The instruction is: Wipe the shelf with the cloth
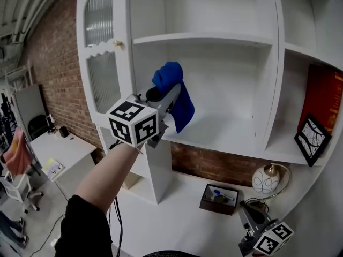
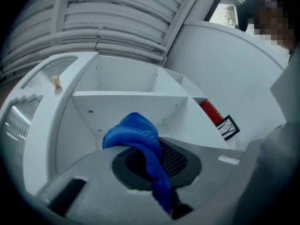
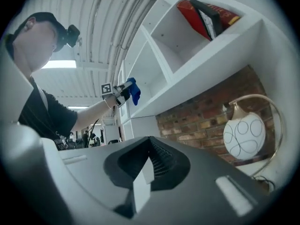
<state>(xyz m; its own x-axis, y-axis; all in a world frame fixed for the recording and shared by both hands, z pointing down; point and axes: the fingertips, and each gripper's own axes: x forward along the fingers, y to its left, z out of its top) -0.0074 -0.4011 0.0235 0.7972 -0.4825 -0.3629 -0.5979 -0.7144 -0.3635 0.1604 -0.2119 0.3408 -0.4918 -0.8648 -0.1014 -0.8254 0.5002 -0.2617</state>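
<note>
The blue cloth [image 1: 172, 90] is pinched tight in the left claw [image 1: 161, 99], in the middle of the picture. It is up in the air, just in front of the white shelf [image 1: 225, 135], so I think the wiping is not yet done. The right claw [image 1: 247, 214] hangs at the bottom right, closed and empty.

Your left gripper [image 2: 158, 168] has its jaws closed on the blue cloth [image 2: 134, 132]. The cloth is bunched above the jaws, and one strip of it runs down between them toward the camera. Behind the cloth you see the white shelf [image 2: 129, 96] with an open compartment under its board. On the left is a ribbed glass door [image 2: 19, 120] with a small golden knob [image 2: 56, 82]. In the right compartment a red book [image 2: 210, 110] leans, and a black-framed picture [image 2: 228, 126] stands just beside it.
</note>
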